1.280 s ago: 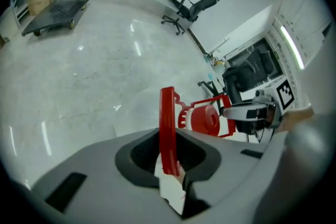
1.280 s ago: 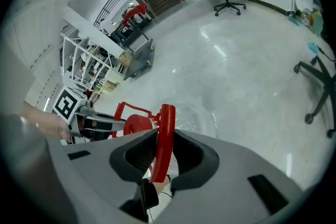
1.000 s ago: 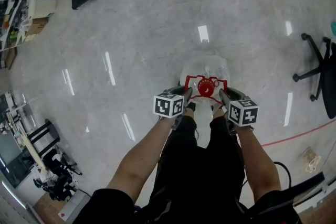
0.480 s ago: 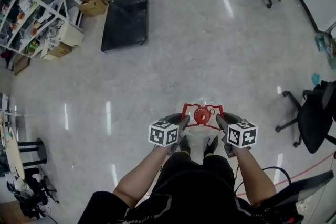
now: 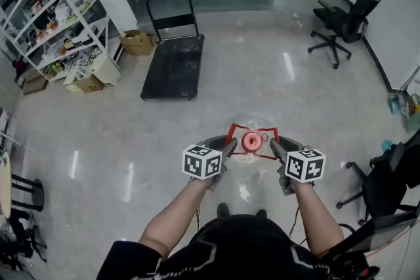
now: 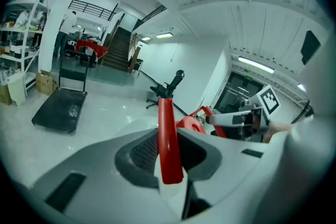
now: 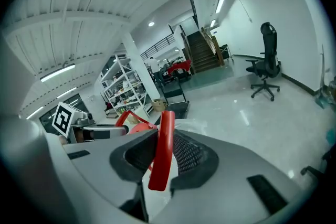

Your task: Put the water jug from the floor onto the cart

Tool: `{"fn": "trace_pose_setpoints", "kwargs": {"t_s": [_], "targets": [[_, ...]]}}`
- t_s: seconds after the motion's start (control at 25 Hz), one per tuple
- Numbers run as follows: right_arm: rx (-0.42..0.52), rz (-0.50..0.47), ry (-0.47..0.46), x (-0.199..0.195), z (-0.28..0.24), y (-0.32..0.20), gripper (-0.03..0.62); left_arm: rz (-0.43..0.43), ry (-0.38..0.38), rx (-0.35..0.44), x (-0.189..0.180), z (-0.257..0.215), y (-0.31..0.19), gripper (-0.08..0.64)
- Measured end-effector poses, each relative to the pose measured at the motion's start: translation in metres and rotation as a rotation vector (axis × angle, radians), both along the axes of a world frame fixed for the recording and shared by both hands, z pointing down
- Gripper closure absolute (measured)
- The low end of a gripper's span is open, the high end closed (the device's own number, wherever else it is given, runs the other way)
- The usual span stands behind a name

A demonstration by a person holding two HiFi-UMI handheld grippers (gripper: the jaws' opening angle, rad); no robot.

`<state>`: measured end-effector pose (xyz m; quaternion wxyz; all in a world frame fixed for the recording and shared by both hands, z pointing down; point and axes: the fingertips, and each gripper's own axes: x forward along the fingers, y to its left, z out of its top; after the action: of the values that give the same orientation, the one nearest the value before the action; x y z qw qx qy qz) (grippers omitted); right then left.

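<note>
The water jug [image 5: 244,163] is clear with a red cap [image 5: 252,140] and a red carrying handle [image 5: 234,133]. It hangs off the floor in front of me. My left gripper [image 5: 229,145] is shut on the handle's left strap [image 6: 167,144], and my right gripper [image 5: 273,145] is shut on the right strap [image 7: 161,149]. Each gripper view shows the red strap pinched between the jaws and the other gripper across the cap. The black flat cart [image 5: 174,65] stands on the floor ahead and to the left, well away from the jug.
White shelves [image 5: 52,23] with cardboard boxes [image 5: 138,41] line the left side near the cart. A black office chair [image 5: 344,20] stands far right, another chair [image 5: 394,174] near right. A stool [image 5: 26,193] is at the left. Stairs lie beyond.
Both grippers have risen with the jug, lifting it off the floor. My view has tipped up, so the whole cart and the shelves now show ahead.
</note>
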<state>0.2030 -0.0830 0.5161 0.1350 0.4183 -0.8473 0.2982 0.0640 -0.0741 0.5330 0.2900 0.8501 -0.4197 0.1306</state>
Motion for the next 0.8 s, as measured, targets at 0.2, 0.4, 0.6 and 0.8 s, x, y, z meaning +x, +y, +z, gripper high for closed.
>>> {"fn": "trace_pose_setpoints", "kwargs": {"t_s": [0.2,0.4,0.6,0.8], "targets": [[0.055,-0.027,0.014,-0.035,-0.027,-0.025,0.505,-0.017,0.020,0.066,-0.032,-0.027,-0.024,0.488],[0.087,-0.058,0.001,-0.086,-0.043,-0.053,0.504,-0.028,0.056,0.079,-0.080,-0.038,-0.045,0.486],[0.071,-0.096,-0.011,-0.150,-0.054,-0.097,0.503,-0.054,0.062,0.077,-0.139,-0.054,-0.082,0.485],[0.034,-0.148,-0.052,-0.192,-0.050,-0.137,0.503,-0.113,0.061,0.074,-0.179,-0.054,-0.114,0.483]]}}
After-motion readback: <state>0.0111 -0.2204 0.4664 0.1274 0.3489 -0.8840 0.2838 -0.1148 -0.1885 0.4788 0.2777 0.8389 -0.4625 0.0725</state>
